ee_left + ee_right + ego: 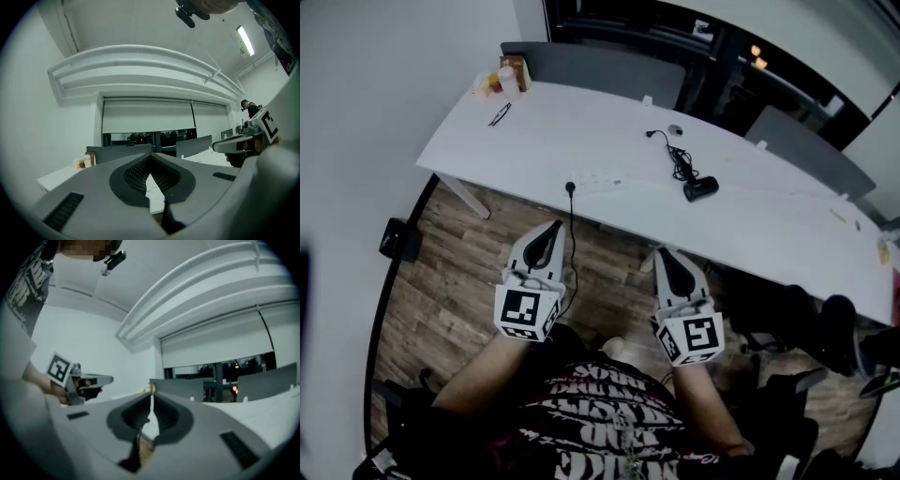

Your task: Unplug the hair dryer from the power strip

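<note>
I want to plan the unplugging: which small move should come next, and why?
Probably carry both grippers forward to the white table. The left gripper and right gripper hang shut and empty, short of its edge, away from the white power strip and the black plug at its end.

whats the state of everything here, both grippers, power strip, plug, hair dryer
left gripper: shut, empty, short of the table
right gripper: shut, empty, short of the table
power strip: flat near the table's front edge, untouched
black plug: at the strip's left end, cable hanging over the edge
hair dryer: lying on the table right of the strip, cord bunched beside it
</note>
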The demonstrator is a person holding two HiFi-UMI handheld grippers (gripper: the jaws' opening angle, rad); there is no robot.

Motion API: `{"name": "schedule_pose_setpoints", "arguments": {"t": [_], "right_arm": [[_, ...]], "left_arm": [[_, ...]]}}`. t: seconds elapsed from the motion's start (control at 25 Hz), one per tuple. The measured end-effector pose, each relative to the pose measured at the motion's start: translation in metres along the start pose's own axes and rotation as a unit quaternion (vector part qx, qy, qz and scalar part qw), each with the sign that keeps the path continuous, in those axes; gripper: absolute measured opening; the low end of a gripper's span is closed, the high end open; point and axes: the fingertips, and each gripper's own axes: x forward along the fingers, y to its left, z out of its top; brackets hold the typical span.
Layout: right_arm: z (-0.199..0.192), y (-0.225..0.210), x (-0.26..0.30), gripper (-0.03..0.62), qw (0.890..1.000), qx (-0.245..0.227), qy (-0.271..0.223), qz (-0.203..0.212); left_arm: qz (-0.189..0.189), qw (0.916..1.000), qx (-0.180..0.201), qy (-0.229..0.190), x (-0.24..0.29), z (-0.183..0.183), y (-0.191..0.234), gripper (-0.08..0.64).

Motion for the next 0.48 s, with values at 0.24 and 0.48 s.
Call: {"name": "schedule_pose_setpoints", "arguments": {"t": [0.24, 0.48], "right_arm": [[-0.001, -0.007, 0.01, 0.038, 1.0, 0.015, -0.001, 0.008], [-0.01, -0.007, 0.025, 0.038, 1.0, 0.019, 0.009, 0.012]], "left_arm": [[0.014, 0.9999, 0.01, 0.001, 0.001, 0.005, 0.006, 0.029], [0.018, 0.9997, 0.002, 0.016, 0.005, -0.009, 0.018, 0.029]]}}
